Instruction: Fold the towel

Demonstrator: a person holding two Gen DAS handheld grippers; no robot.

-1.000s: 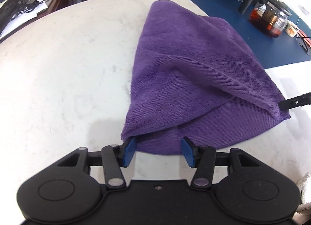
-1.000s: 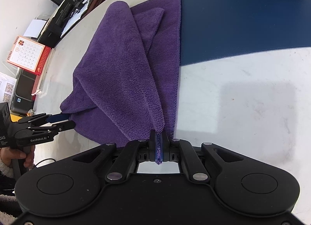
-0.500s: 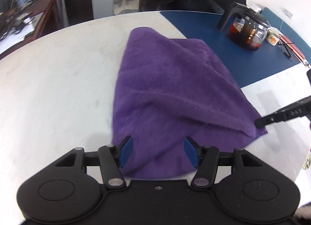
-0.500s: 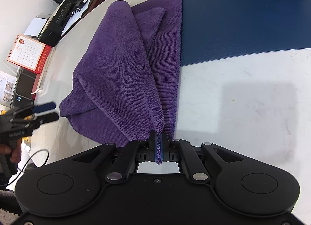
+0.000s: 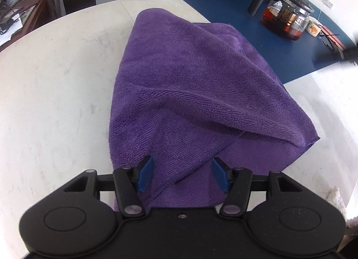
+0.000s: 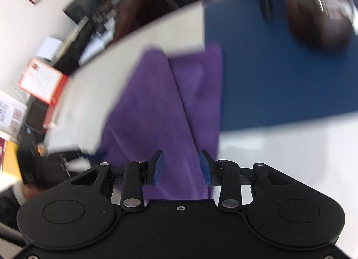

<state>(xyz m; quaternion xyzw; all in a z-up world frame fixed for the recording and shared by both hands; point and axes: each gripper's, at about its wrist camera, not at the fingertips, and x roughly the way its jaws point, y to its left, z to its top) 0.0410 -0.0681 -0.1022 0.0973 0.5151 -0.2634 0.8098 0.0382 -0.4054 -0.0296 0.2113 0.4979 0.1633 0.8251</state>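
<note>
Purple towel [image 5: 197, 93] lies folded on the counter [image 5: 56, 102]; left hand-held gripper [image 5: 182, 175] stands wide above it, right hand-held gripper [image 6: 181, 168] is opening, gripping nothing.

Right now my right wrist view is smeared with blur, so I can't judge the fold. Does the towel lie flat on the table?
Observer: Not quite. In the left wrist view the purple towel lies folded over on the white table, and a raised ridge runs across its top layer.
Operator: Is the left claw gripping it?
Observer: No. The left claw is open over the towel's near edge, and its pads are not pinching any cloth.
</note>
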